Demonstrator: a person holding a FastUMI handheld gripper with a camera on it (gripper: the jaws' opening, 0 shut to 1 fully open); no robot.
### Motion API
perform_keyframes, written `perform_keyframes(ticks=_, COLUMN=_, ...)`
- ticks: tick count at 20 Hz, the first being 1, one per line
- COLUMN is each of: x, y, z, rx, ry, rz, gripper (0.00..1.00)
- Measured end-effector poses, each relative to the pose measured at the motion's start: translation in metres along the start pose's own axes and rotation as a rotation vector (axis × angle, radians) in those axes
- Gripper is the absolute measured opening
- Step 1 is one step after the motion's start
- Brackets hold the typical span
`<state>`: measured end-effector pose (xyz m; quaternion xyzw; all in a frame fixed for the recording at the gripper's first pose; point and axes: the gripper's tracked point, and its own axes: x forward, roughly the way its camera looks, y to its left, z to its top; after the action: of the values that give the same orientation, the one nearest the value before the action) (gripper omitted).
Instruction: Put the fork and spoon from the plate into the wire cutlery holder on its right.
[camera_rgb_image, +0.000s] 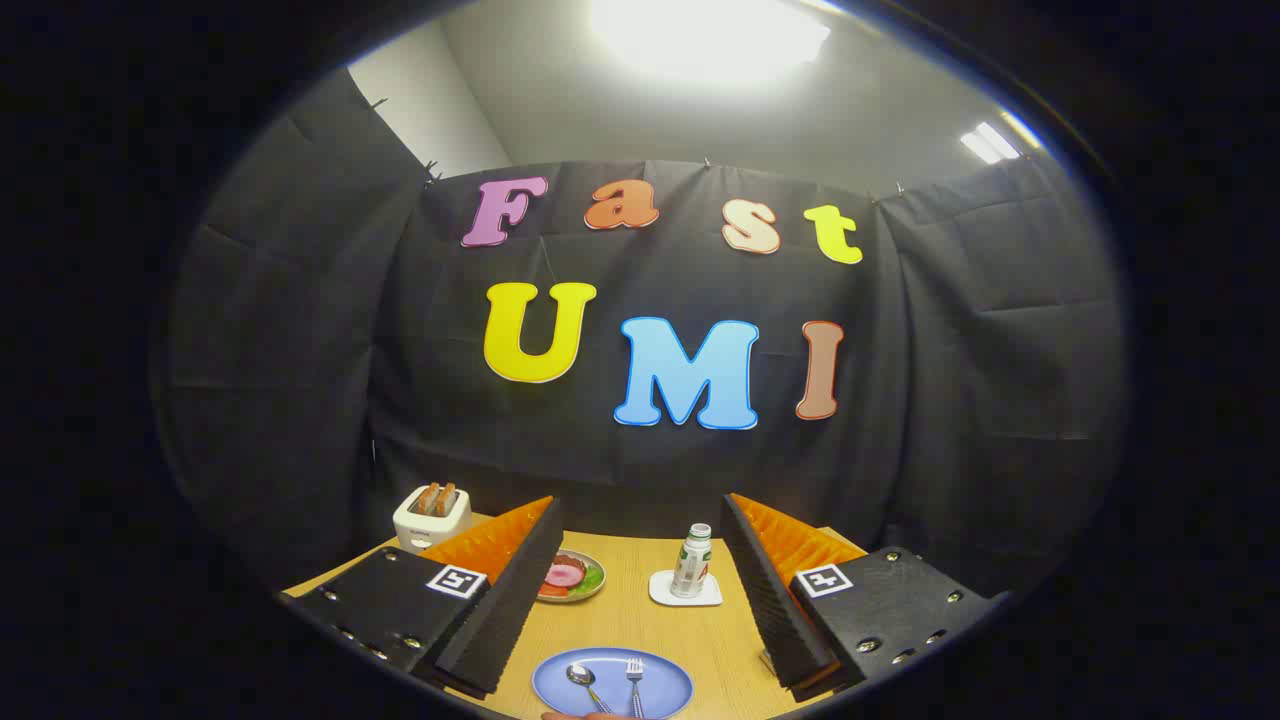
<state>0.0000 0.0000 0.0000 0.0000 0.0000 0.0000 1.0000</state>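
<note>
While the gripper (640, 600) hangs wide open and empty, the fork (634, 682) and spoon (584, 680) lie on the blue plate (660, 675) at bottom centre; thin, flat handles could slip.

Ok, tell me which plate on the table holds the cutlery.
The blue plate, lying between the open tongs, holds the spoon and fork. The smaller plate beyond it holds food instead.

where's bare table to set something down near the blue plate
Bare wood lies between the blue plate, the food plate and the bottle on its coaster, between the open tongs. The plate itself holds spoon and fork.
</note>
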Motion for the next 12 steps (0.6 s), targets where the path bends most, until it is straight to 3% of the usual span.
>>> perform_keyframes(ticks=12, x=-0.003, y=-0.0046, z=-0.0032, rx=0.007, ry=-0.003, rz=0.014, gripper=0.97)
